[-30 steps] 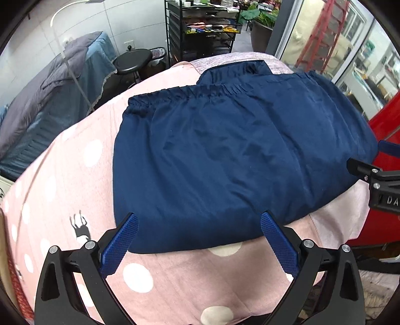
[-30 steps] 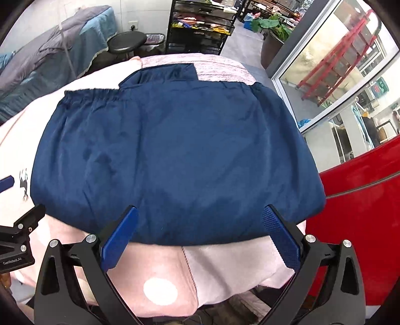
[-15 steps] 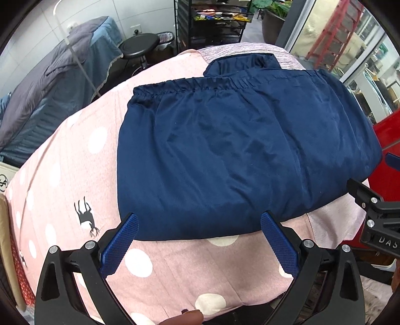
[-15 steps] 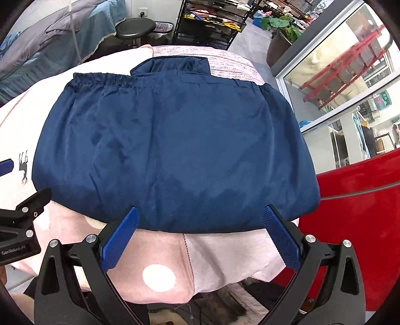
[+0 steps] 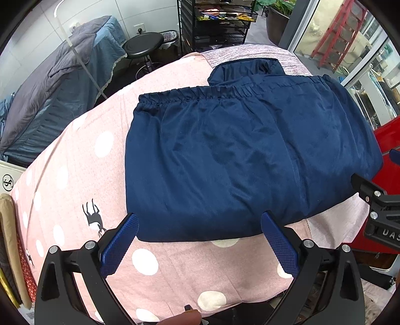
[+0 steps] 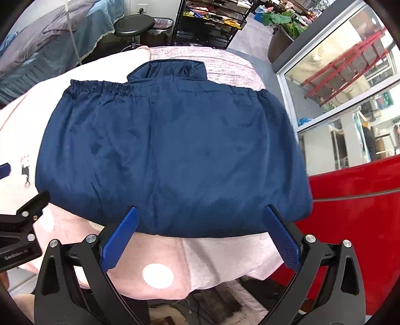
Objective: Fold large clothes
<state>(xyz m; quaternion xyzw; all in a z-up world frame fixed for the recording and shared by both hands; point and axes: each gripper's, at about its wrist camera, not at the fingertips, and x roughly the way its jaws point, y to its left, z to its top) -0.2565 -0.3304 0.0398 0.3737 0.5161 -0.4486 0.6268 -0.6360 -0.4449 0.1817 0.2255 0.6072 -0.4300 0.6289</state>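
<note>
A navy blue jacket [image 5: 245, 160] lies folded into a broad rectangle on a pink, white-dotted sheet [image 5: 75, 155]; its gathered hem and collar face away from me. My left gripper [image 5: 200, 222] hovers open over the garment's near left edge, nothing between its blue pads. In the right wrist view the same jacket [image 6: 172, 160] fills the middle, and my right gripper [image 6: 200, 217] stands open above its near right edge, holding nothing. Each gripper's black body shows at the edge of the other's view.
A red panel [image 6: 355, 207] stands close on the right of the table. Behind are a black stool [image 5: 143, 45], a black wire shelf rack [image 5: 215, 22], a bed with grey and blue covers [image 5: 55, 82] and glass doors [image 6: 337, 75].
Both grippers have pulled back and risen slightly from the jacket, so more of the sheet's near edge shows. The jacket lies unmoved. Both stay open.
</note>
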